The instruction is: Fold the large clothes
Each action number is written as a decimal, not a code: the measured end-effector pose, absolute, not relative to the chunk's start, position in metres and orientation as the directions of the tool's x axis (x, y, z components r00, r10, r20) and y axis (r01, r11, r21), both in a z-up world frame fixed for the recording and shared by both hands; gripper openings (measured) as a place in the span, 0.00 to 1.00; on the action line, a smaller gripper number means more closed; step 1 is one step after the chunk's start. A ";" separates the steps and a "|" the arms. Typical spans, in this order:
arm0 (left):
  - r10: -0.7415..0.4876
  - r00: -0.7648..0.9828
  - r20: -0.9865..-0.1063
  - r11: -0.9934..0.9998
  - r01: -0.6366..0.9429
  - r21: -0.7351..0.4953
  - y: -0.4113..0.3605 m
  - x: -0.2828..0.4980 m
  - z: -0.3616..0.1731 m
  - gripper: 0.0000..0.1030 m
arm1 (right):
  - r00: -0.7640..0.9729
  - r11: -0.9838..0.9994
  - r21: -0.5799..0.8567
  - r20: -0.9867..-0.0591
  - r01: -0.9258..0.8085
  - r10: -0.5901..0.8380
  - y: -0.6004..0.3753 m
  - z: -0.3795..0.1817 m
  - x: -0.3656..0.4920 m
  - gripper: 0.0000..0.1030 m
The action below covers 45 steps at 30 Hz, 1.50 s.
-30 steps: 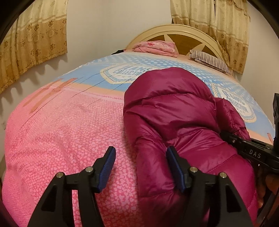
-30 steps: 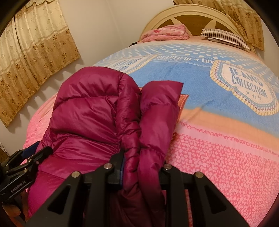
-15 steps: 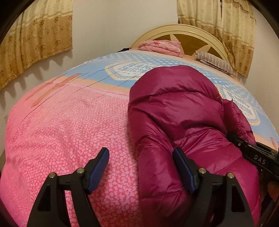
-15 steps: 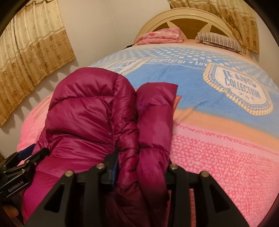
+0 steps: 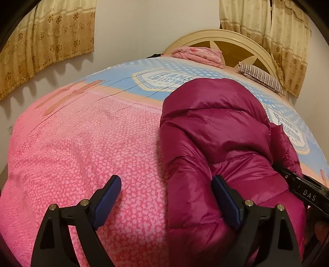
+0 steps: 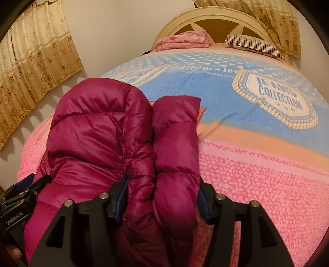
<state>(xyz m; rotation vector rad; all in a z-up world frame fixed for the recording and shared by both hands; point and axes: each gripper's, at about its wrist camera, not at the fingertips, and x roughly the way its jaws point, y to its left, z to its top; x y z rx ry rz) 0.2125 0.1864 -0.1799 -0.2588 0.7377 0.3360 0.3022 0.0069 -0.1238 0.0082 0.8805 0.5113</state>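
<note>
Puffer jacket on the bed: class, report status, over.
Left gripper open, fingers astride jacket's edge. Right gripper just been opening, sleeve fold between. Magenta puffer jacket folded on bedspread. Nothing obstructing.

I see the jacket (image 6: pixel 98 139) lying on the bed (image 6: pixel 257 164) near its foot; 2 pillows (image 6: pixel 253 46) sit behind at the headboard (image 6: pixel 216 18).

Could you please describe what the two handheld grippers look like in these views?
Both the left gripper and right gripper have matte black angular frames with silver screws and dark blue finger pads. White lettering shows on their bodies: "GenRobot.AI" on the left, "DAS" on the right.
</note>
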 end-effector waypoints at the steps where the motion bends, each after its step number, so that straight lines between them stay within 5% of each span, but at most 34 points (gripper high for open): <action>1: 0.204 0.691 -0.693 0.916 -0.385 -0.114 0.187 0.210 -0.177 0.88 | 0.527 0.880 0.217 -0.731 -0.423 0.433 0.005 -0.123 0.301 0.57; 7: 0.228 0.725 -0.650 0.917 -0.384 -0.107 0.180 0.180 -0.147 0.88 | 0.565 0.884 0.221 -0.700 -0.411 0.437 -0.007 -0.097 0.288 0.58; 18: 0.244 0.839 -0.487 0.930 -0.345 -0.128 0.162 0.116 -0.066 0.88 | 0.664 0.873 0.191 -0.582 -0.449 0.469 -0.029 -0.023 0.218 0.75; 45: 0.231 0.859 -0.457 0.934 -0.326 -0.142 0.162 0.108 -0.051 0.88 | 0.710 0.873 0.140 -0.529 -0.468 0.465 -0.039 0.000 0.188 0.78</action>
